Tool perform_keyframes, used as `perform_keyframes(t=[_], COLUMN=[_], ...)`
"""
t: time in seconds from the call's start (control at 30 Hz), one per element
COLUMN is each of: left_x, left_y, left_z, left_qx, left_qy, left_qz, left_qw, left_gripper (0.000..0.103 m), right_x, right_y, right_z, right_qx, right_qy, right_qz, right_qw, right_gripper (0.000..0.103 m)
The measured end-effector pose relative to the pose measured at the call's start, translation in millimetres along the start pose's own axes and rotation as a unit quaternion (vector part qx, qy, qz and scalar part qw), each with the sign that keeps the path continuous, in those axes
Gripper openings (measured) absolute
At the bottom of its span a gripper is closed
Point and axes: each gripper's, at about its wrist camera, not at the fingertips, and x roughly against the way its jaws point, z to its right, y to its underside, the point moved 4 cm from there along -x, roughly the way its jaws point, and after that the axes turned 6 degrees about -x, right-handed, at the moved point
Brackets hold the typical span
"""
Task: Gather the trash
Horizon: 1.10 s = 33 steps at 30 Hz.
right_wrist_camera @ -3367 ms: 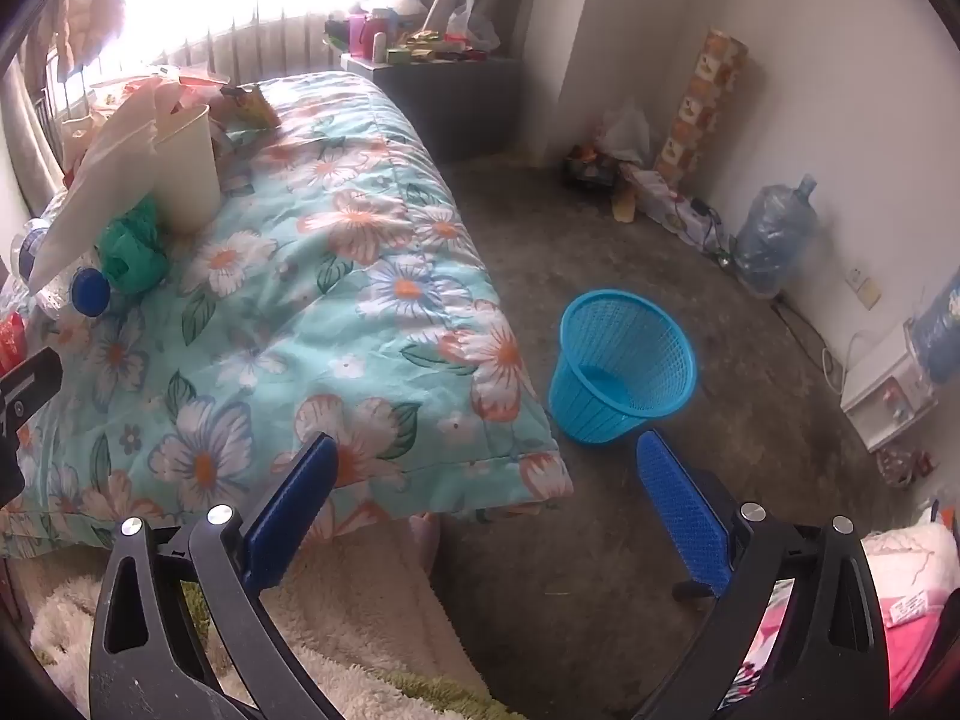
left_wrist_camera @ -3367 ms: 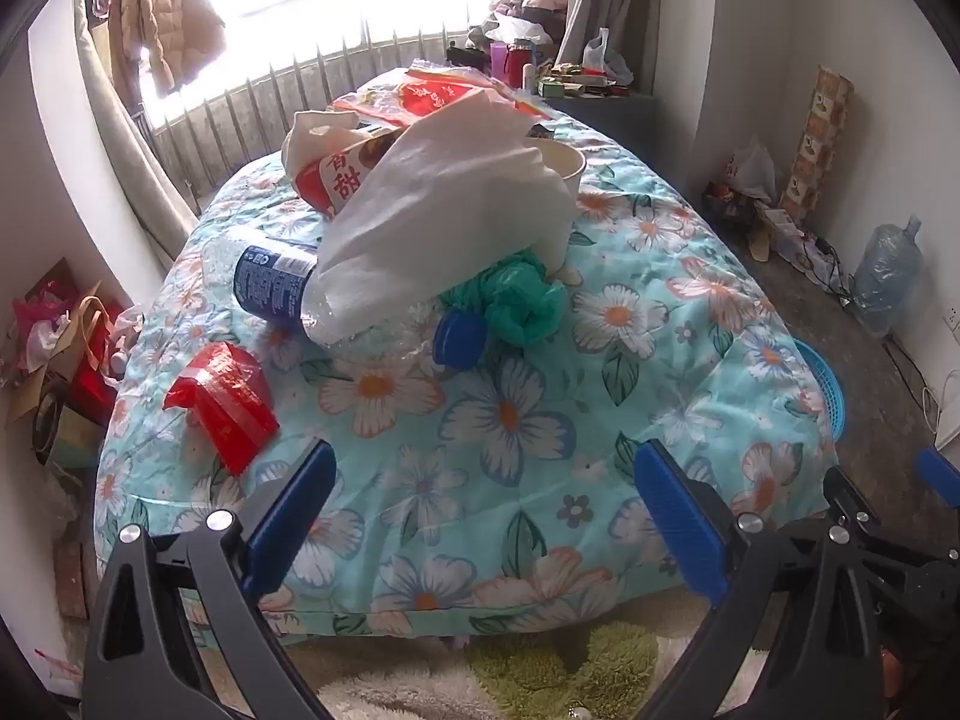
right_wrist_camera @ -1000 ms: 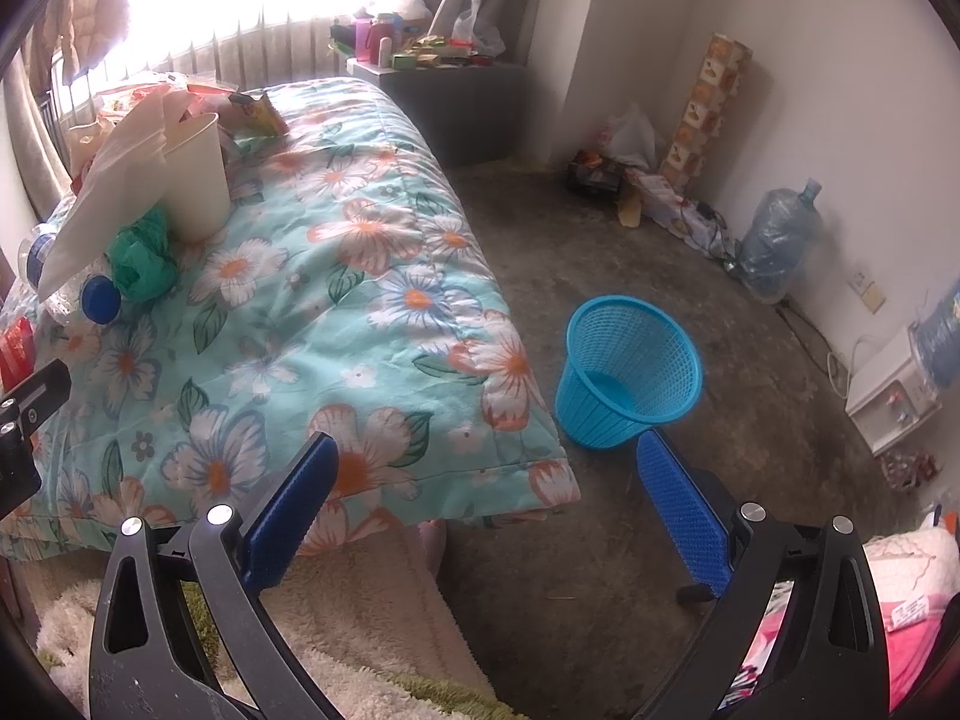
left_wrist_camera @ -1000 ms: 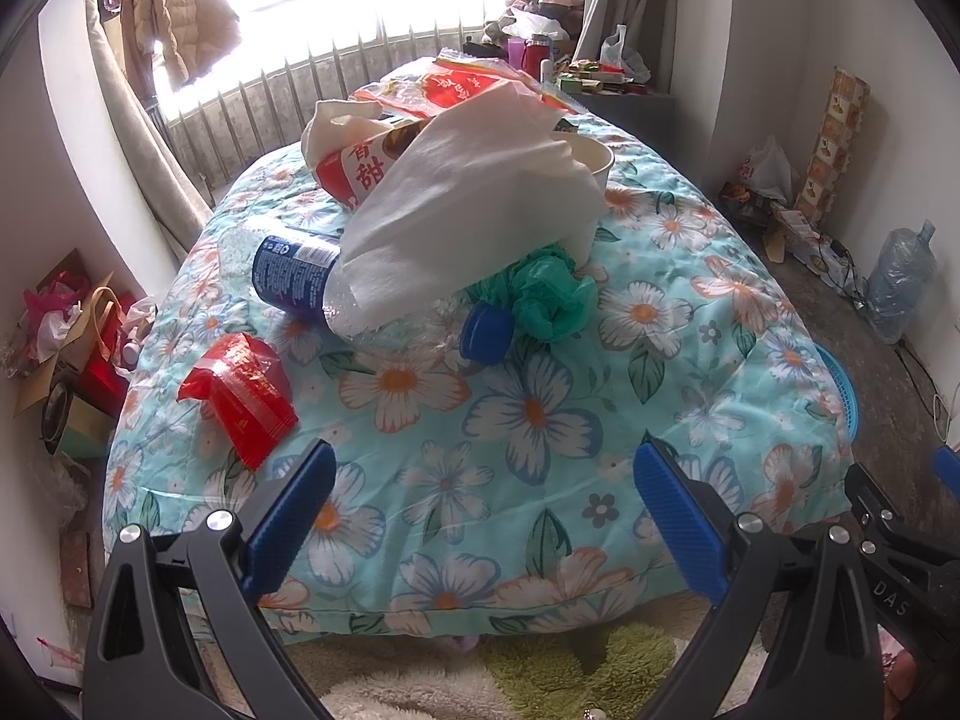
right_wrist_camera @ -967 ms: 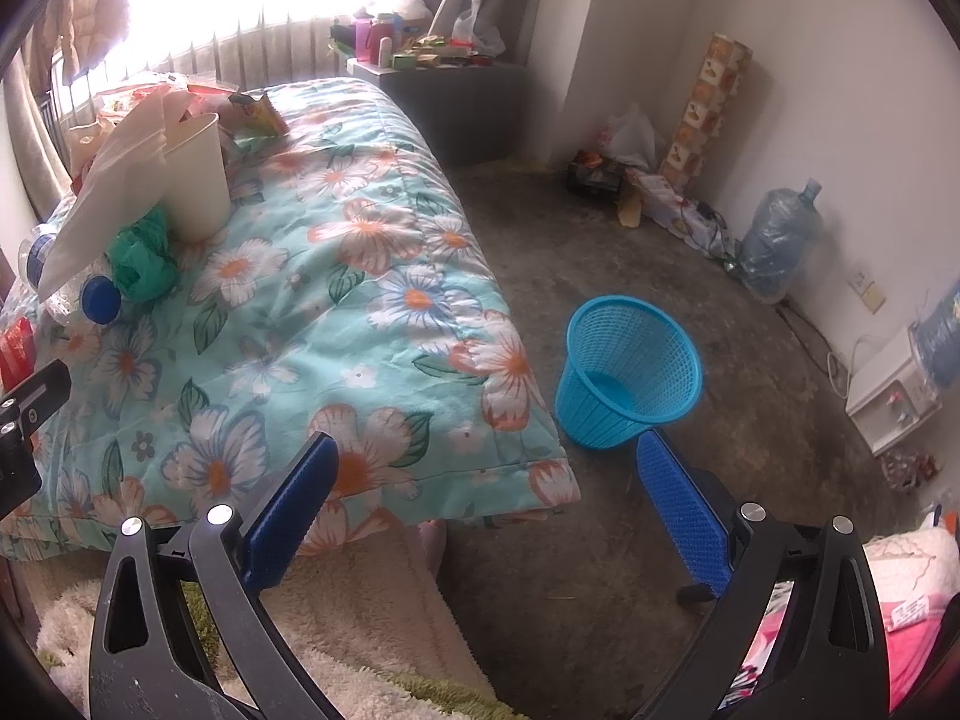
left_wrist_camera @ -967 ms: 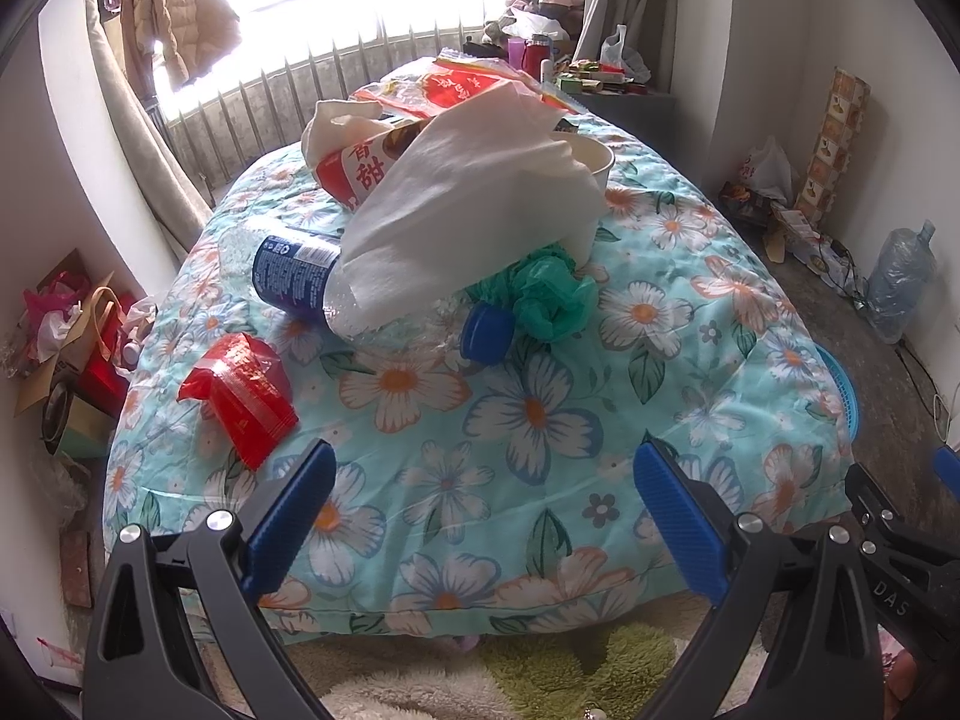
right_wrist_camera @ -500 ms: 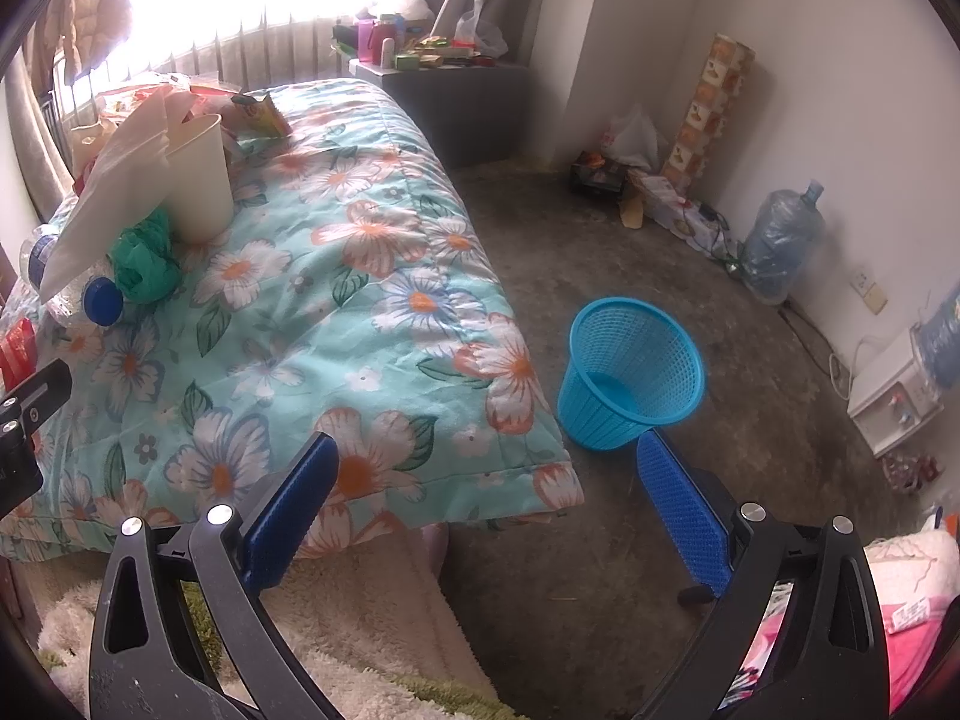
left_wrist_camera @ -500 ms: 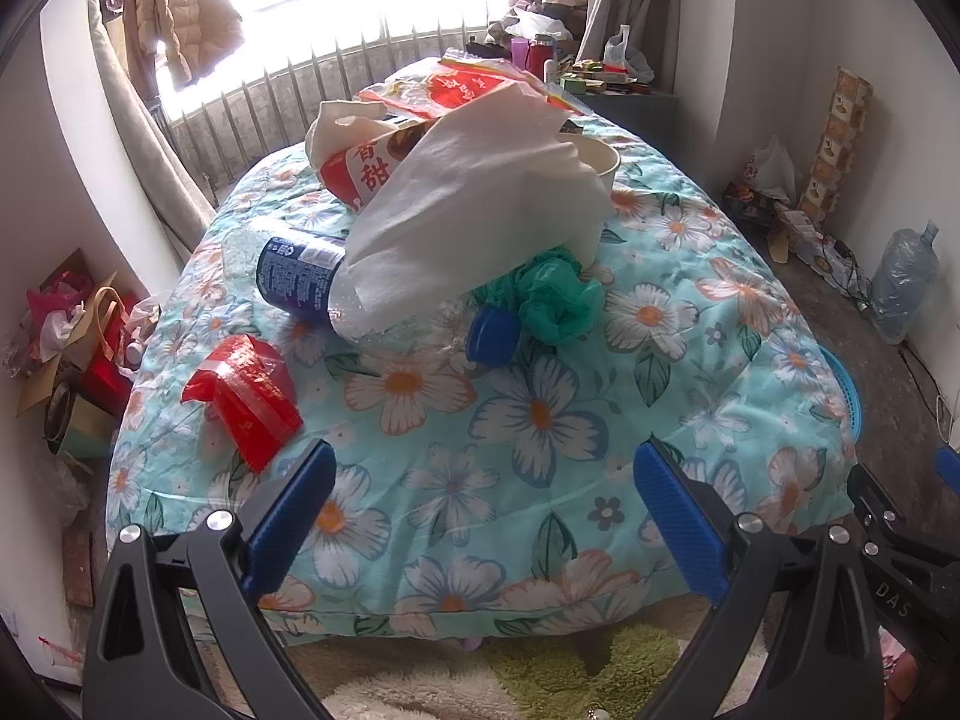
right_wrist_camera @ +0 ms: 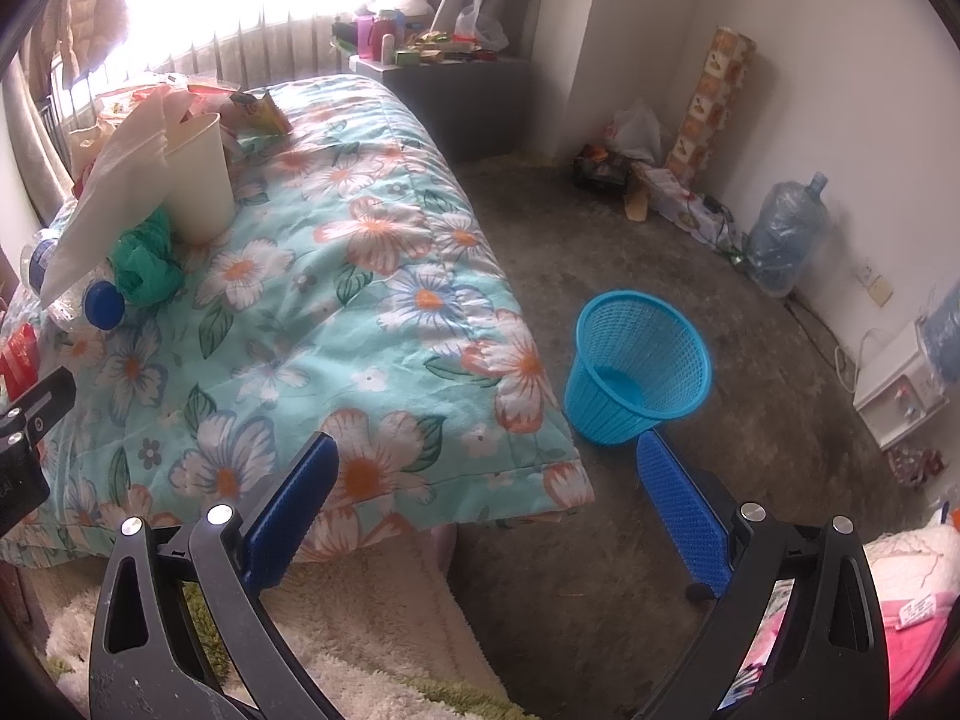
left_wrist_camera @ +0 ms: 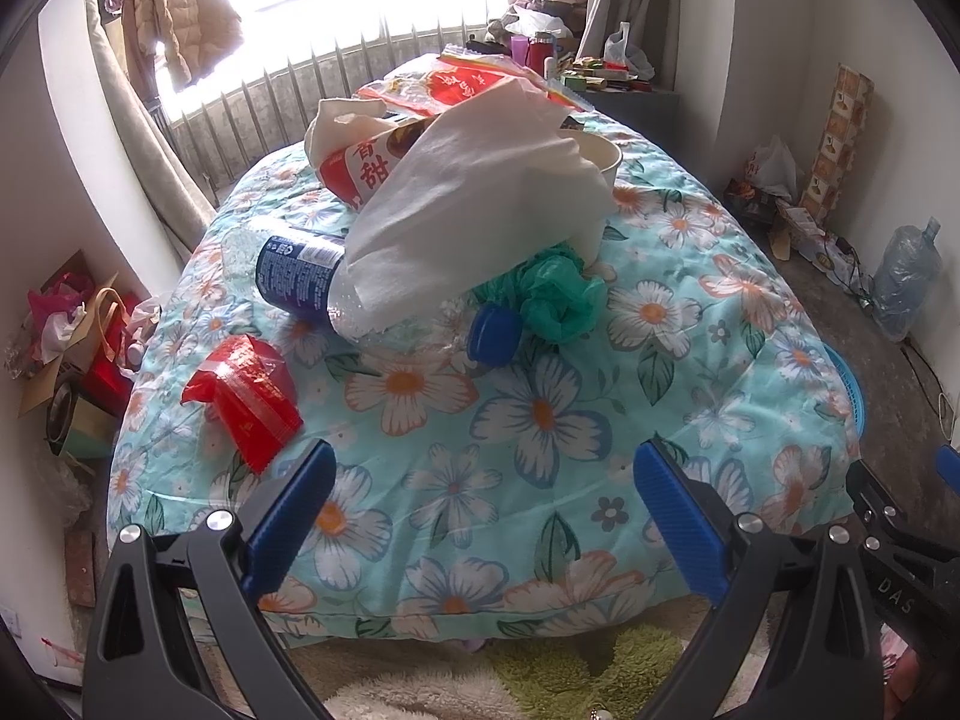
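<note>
Trash heaps on the floral quilted bed (left_wrist_camera: 540, 420): a crinkled red wrapper (left_wrist_camera: 246, 390), a white tissue sheet (left_wrist_camera: 474, 222), a crumpled green bag (left_wrist_camera: 555, 294). Left gripper (left_wrist_camera: 483, 507) and right gripper (right_wrist_camera: 486, 492) gape, holding nothing. A blue mesh basket (right_wrist_camera: 639, 366) stands on the floor.

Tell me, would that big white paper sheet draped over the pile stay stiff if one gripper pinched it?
Probably not. The white paper sheet sags over the cup and bottle, so it looks thin, floppy and light. Lifting it might disturb the trash underneath.
</note>
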Motion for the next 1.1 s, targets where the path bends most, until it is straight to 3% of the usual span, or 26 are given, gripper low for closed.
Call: perform_keyframes(t=[0.2, 0.4, 0.53, 0.7, 0.87, 1.0, 1.1], left_x=[-0.2, 17.7, 18.5, 3.1, 1.5, -9.3, -16.8], left_y=[-5.3, -14.5, -8.2, 9.9, 23.6, 23.3, 23.4], left_z=[-6.1, -48.3, -99.3, -151.1, -172.0, -176.4, -179.4], left_qx=[-0.006, -0.006, 0.036, 0.094, 0.148, 0.186, 0.198], left_qy=[-0.008, -0.036, -0.058, -0.045, 0.033, 0.071, 0.092], left_qz=[0.019, 0.082, 0.081, 0.063, 0.106, 0.111, 0.112], left_qw=[0.9998, 0.9959, 0.9943, 0.9926, 0.9828, 0.9737, 0.9693], left_gripper=[0.097, 0.097, 0.097, 0.097, 0.097, 0.097, 0.097], right_x=[-5.8, -2.5, 0.3, 1.7, 3.4, 2.9, -1.2], right_y=[-8.5, -29.9, -44.3, -53.1, -63.4, -78.3, -90.6], right_z=[-12.5, -26.9, -49.7, -84.0, -104.1, -113.2, -120.2], right_qx=[0.009, 0.035, 0.048, 0.062, 0.072, 0.057, 0.035], right_qy=[-0.002, -0.031, -0.081, -0.172, -0.21, -0.264, -0.31], right_qz=[0.02, 0.057, 0.076, 0.075, 0.076, 0.055, 0.04], right_qw=[1.0, 0.997, 0.993, 0.98, 0.972, 0.961, 0.949], right_gripper=[0.095, 0.095, 0.095, 0.095, 0.095, 0.094, 0.086])
